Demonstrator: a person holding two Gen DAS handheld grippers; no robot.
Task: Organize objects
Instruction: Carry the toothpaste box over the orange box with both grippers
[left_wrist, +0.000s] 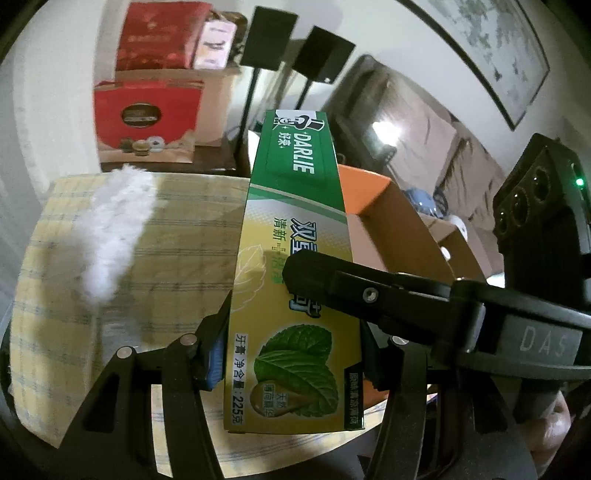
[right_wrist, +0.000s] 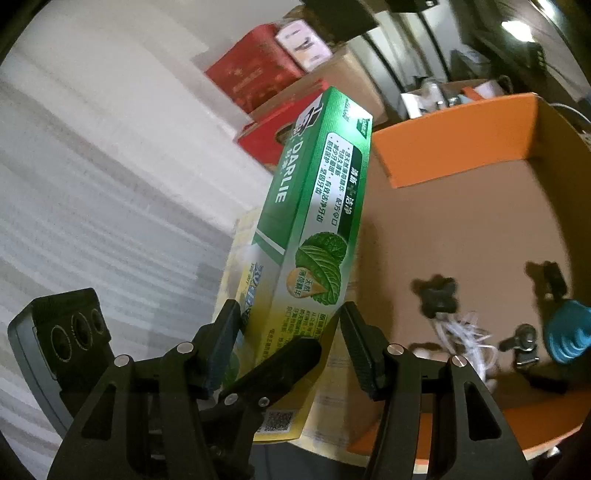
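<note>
A green and yellow Darlie toothpaste box is held off the table. My left gripper is shut on its near end, one finger on each long side. In the right wrist view the same box stands tilted between the fingers of my right gripper, which sit around its lower end with a small gap showing at the right finger. A finger of the other gripper crosses in front of the box. An orange cardboard box lies to the right, open, holding small items.
A yellow checked tablecloth covers the table, with a white fluffy thing on it. Inside the orange box are a blue object, black clips and white cord. Red gift boxes stand behind.
</note>
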